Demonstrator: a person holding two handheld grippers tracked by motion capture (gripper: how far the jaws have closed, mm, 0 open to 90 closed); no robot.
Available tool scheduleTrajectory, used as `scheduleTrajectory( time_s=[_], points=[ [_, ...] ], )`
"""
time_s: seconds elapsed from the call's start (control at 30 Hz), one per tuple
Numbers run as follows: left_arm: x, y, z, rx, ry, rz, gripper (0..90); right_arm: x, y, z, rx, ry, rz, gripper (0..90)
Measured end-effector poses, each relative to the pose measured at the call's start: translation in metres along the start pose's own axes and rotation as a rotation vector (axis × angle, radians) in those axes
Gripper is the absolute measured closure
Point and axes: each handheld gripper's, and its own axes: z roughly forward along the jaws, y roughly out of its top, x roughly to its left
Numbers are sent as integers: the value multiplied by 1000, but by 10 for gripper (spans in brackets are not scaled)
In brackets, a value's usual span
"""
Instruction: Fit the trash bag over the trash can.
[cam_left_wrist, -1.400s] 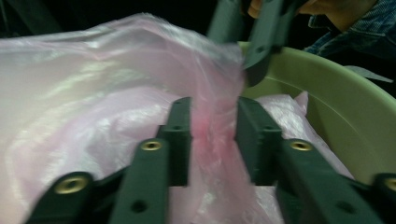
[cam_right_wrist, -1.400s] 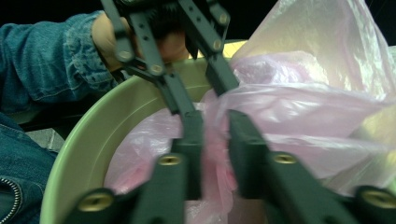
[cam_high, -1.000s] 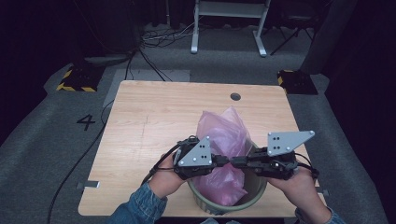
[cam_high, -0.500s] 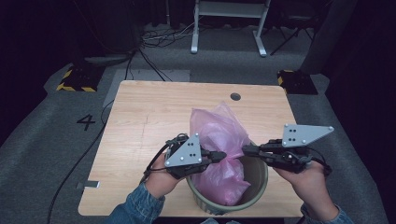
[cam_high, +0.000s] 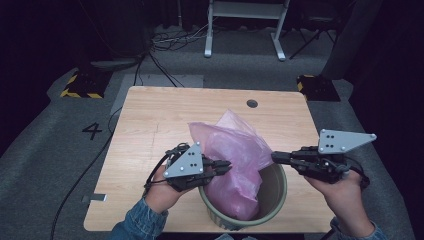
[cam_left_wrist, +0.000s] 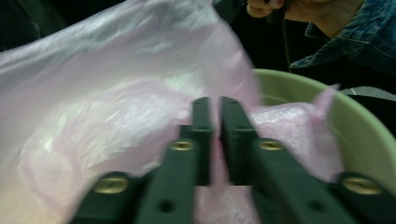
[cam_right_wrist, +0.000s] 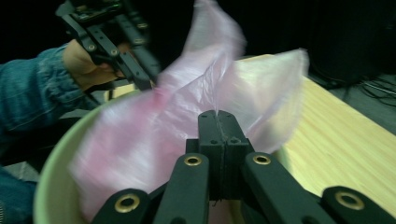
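Observation:
A pink plastic bag stands partly inside a pale green round bin at the table's front edge. My left gripper is shut on the bag's left side, over the bin's near-left rim. The left gripper view has its jaws pinching pink film beside the bin wall. My right gripper is at the bag's right edge, above the bin's right rim. Its jaws are pressed together with a thin strip of the bag rising from their tips. The other gripper holds the far side.
The wooden table has a round cable hole near its back edge. Behind the table lie floor cables and a white stand's legs. A black cable trails off the table's left side.
Both grippers have moved apart, the left one leftward and the right one rightward. The bag is now spread wider between them over the bin.

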Motion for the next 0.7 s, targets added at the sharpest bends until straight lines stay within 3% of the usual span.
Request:
scheduleTrajectory(
  time_s=[0.13, 0.23, 0.33, 0.4, 0.47, 0.53, 0.7],
  points=[
    [-8, 16, 10, 22, -43, 38, 554, 14, 6, 12, 20, 44, -37, 900],
    [-13, 25, 16, 30, -42, 67, 551, 21, 10, 18, 27, 67, -54, 900],
    [-11, 26, 21, 56, -15, 52, 602, 25, 11, 24, 35, 92, -60, 900],
    [-8, 23, 24, 64, -26, 25, 652, 27, 11, 25, 37, 102, -64, 899],
    [-6, 21, 25, 62, -59, 9, 741, 27, 10, 26, 36, 107, -62, 899],
    [-7, 20, 24, 49, -53, 8, 878, 26, 10, 25, 32, 109, -60, 897],
    [-11, 19, 21, 28, -43, 39, 898, 18, 7, 23, 23, 90, -38, 899]
  ],
)
